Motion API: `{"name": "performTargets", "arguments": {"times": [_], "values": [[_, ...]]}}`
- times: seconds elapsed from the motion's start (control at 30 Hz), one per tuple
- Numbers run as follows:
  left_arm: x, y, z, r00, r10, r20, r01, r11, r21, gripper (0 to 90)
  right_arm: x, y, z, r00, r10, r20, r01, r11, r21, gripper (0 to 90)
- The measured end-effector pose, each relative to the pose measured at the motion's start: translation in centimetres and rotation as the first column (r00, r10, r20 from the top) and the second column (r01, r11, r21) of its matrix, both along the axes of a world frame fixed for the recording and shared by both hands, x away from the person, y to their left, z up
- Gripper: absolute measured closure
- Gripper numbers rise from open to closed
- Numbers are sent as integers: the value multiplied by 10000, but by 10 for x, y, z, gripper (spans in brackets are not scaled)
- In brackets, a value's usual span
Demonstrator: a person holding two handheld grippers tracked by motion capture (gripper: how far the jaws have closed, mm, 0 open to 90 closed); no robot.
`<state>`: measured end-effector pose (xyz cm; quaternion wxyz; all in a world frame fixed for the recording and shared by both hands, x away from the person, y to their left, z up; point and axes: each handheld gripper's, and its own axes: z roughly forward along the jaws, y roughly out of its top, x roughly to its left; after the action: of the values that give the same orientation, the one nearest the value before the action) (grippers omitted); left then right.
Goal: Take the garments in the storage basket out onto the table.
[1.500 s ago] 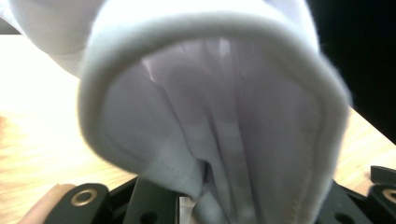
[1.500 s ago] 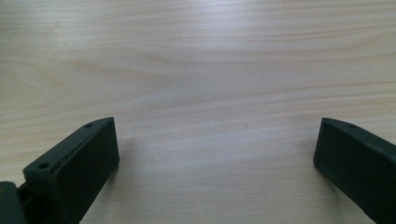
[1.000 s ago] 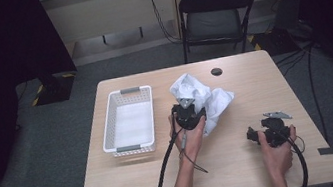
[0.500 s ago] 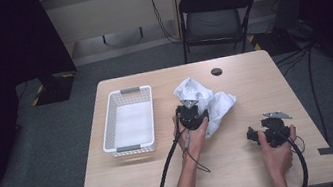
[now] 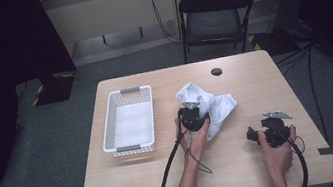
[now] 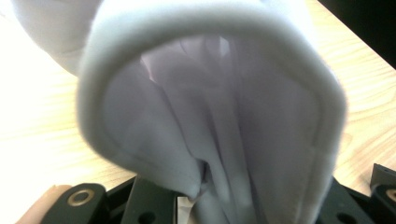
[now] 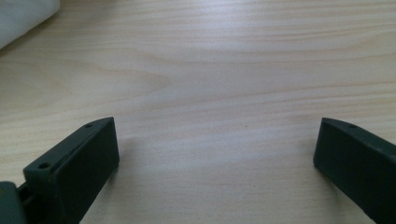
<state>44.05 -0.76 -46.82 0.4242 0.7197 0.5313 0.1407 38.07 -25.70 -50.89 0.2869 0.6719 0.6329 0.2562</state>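
Already gripping: the left gripper (image 5: 193, 114) is clenched on a fold of the white cloth (image 5: 209, 104); in the left gripper view the hemmed fabric (image 6: 210, 116) bunches down between the black jaws and rises over the lens.
Left gripper, place: near the middle of the table (image 5: 251, 67), at the near left edge of the cloth, jaws pointing away from the person.
Cloth, place: a crumpled heap on the table just beyond and to the right of the left gripper, touching it at the pinched fold, the rest resting on the wood.
Cloth, long axis: runs roughly from the far left lump towards the near right corner, slanting across the table; the pinch sits on the left half of that line.
Basket, direction: the white basket (image 5: 110, 133) lies to the left of the left gripper, near but apart from the cloth, long side running away from the person, nothing visible inside.
Right gripper, state: the right gripper (image 5: 249, 134) is released, jaws wide apart over bare wood in the right gripper view (image 7: 215, 177).
Right gripper, direction: near the right front of the table, apart from the cloth's near right corner, a scrap of which shows at the top left of its view (image 7: 23, 16).
Nearer hand: the left, which already has the cloth.
Judgement: a carry to the basket would go leftwards, and the trailing right end may drag.
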Motion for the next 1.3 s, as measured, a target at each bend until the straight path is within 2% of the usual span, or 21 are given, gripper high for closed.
{"name": "performTargets", "arguments": {"times": [0.27, 0.6, 0.87, 1.3], "values": [[1, -3, -6, 10000, -43, -63, 44, 9998, 171, 671, 0, 0, 0, 10000, 1, 1, -1, 10000, 1, 0], [3, -3, -10, 10000, 26, -85, -24, 9998, 172, 637, 0, 0, 0, 10000, -1, 0, 1, 10000, 0, 0], [5, -1, -11, 9993, -2, -367, 2, 10000, 5, 611, 0, 0, 0, 10000, -2, -1, 2, 10000, 2, 0], [6, -3, -15, 9991, -92, -421, 94, 9999, 41, 504, 0, 0, 0, 10000, -2, -1, 2, 10000, 3, 0]]}}
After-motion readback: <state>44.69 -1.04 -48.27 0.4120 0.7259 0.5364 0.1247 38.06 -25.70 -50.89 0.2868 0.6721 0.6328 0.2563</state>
